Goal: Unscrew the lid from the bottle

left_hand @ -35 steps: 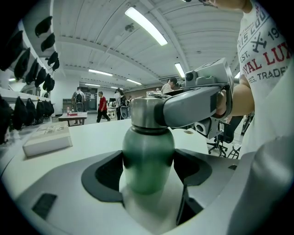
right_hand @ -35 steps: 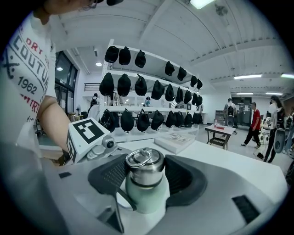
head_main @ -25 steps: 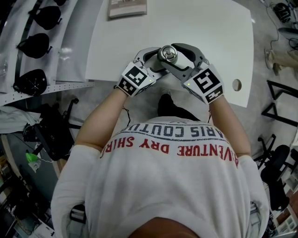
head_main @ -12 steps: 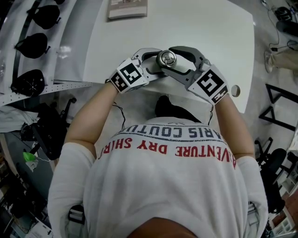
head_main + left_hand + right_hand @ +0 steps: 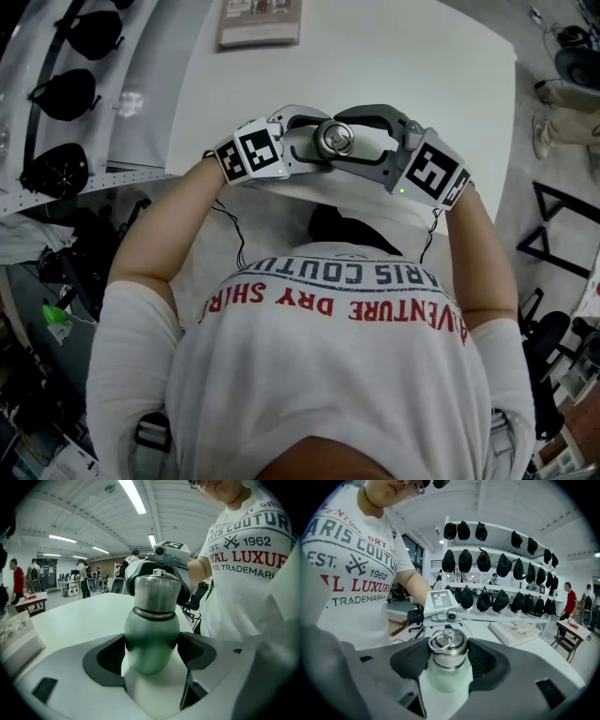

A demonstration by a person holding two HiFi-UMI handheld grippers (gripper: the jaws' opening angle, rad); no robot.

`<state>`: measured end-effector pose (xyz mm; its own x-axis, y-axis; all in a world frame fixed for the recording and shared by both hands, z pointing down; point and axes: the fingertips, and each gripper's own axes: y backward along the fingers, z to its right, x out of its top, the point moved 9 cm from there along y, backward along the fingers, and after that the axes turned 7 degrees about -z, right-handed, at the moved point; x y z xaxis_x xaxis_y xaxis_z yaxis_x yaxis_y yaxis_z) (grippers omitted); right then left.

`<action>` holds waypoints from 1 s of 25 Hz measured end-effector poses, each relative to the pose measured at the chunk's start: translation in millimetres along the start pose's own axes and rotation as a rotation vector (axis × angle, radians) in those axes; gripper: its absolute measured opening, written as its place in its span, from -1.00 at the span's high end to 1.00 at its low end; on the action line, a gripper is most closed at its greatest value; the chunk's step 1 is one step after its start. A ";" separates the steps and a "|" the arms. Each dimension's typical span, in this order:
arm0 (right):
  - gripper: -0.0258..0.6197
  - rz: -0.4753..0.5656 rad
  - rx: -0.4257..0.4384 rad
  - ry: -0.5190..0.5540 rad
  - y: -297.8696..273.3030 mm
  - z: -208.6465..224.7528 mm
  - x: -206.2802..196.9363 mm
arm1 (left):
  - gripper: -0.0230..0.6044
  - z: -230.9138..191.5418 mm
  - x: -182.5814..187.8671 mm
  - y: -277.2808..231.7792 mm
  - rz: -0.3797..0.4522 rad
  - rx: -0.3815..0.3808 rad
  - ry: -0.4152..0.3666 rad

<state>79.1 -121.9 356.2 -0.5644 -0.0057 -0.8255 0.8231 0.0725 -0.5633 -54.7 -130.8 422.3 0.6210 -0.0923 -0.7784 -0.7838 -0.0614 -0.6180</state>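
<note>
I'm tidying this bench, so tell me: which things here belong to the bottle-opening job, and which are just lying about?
Job:
bottle
lid
left gripper, clamped on the bottle
right gripper, clamped on the lid

Lying about:
booklet on the table
black caps

The pale green bottle (image 5: 151,639) stands upright, gripped at its shoulder between the left tool's (image 5: 151,657) pads. Its steel lid (image 5: 447,651) (a ring lies on top) is on, clamped in the right tool (image 5: 447,660).
</note>
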 end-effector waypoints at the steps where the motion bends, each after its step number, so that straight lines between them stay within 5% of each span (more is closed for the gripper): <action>1: 0.13 -0.001 0.019 0.009 0.4 1.4 0.2 | -0.23 -1.2 0.5 -0.3 -0.005 -0.018 -0.006; 7: 0.13 0.012 0.098 0.021 3.1 8.0 0.3 | -0.23 -7.6 4.7 -2.3 -0.027 -0.109 -0.036; 14: 0.13 0.011 0.098 0.022 3.1 8.0 1.5 | -0.23 -7.0 4.6 -1.6 -0.019 -0.109 -0.034; 20: 0.05 0.062 0.033 -0.010 7.0 -0.2 4.6 | -0.23 -4.2 6.1 -3.7 -0.010 -0.076 -0.002; 25: 0.02 0.093 -0.135 -0.086 8.5 -11.5 4.7 | -0.23 3.7 2.0 -4.1 0.022 0.002 0.062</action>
<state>82.7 -109.9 347.9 -0.4736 -0.0778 -0.8773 0.8525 0.2097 -0.4788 -50.2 -127.1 422.9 0.6018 -0.1555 -0.7833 -0.7971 -0.0568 -0.6011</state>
